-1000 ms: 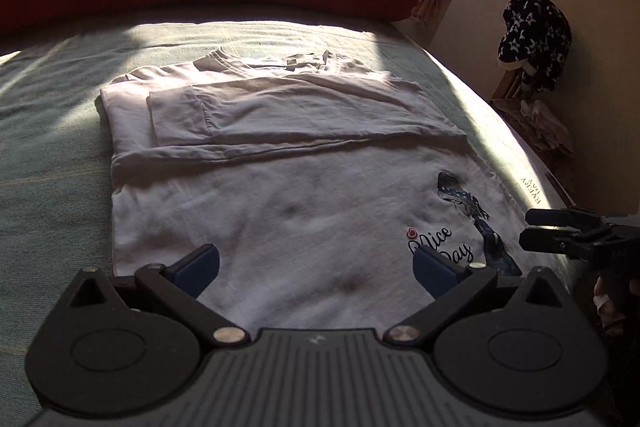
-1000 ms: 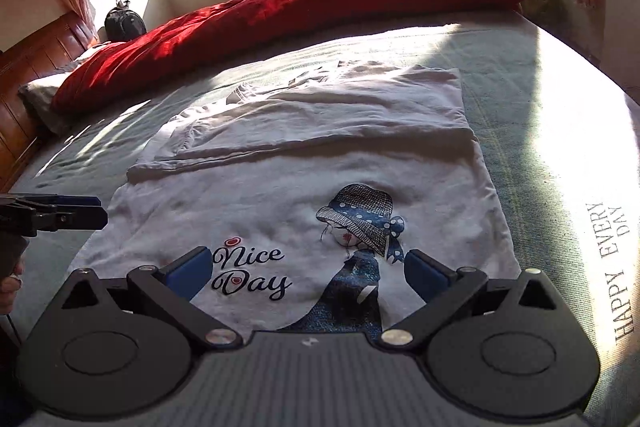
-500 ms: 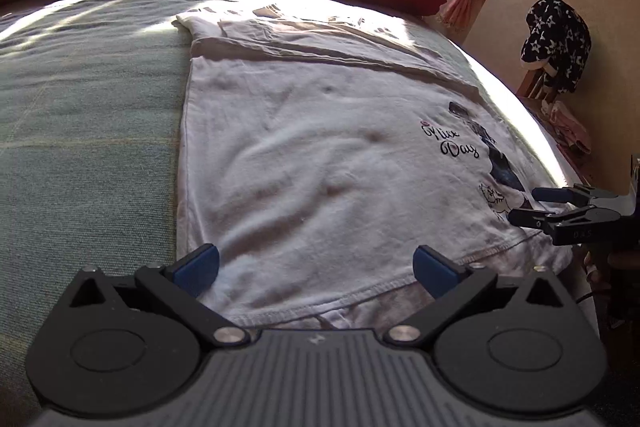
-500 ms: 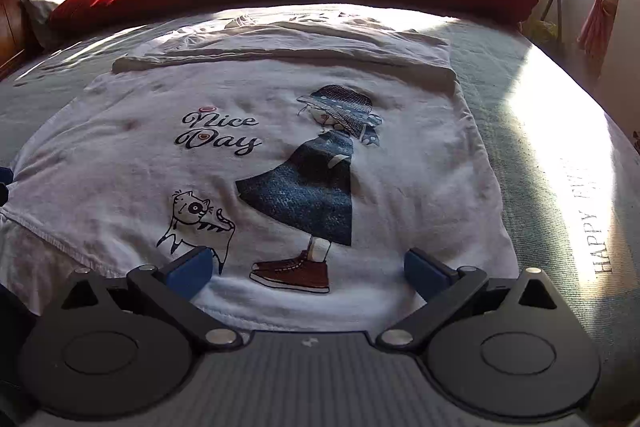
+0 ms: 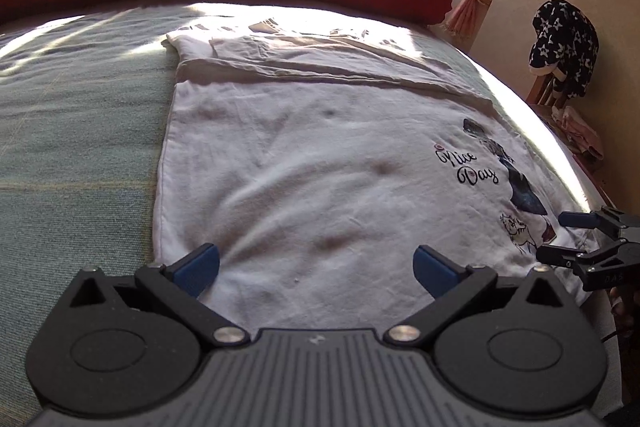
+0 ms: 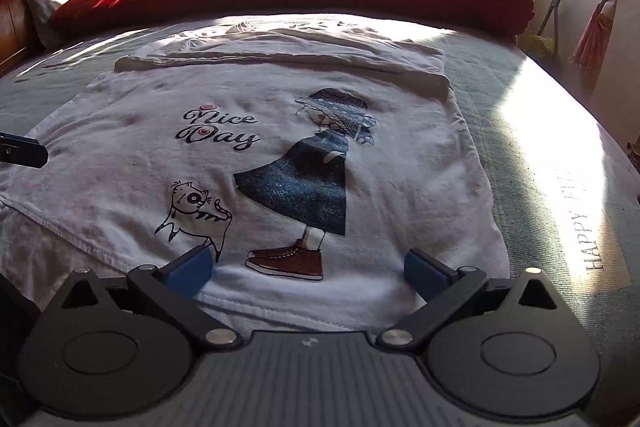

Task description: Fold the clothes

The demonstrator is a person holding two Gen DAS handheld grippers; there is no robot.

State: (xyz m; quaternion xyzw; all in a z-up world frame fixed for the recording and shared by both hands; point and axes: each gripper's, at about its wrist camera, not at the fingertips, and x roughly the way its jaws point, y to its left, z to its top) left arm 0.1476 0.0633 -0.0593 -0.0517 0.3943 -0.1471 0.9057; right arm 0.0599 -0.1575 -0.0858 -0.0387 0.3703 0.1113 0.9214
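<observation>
Currently white T-shirt lies flat mid-bed, far end folded over, hem at near edge. L gripper and R gripper both gape wide, empty, over hem. My read: pinch both layers near corners, lift evenly.

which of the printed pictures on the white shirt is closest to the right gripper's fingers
The brown sneaker, at the bottom of the girl's figure on the white shirt. It lies just ahead of the right gripper; the cat and "Nice Day" lettering sit farther up.
</observation>
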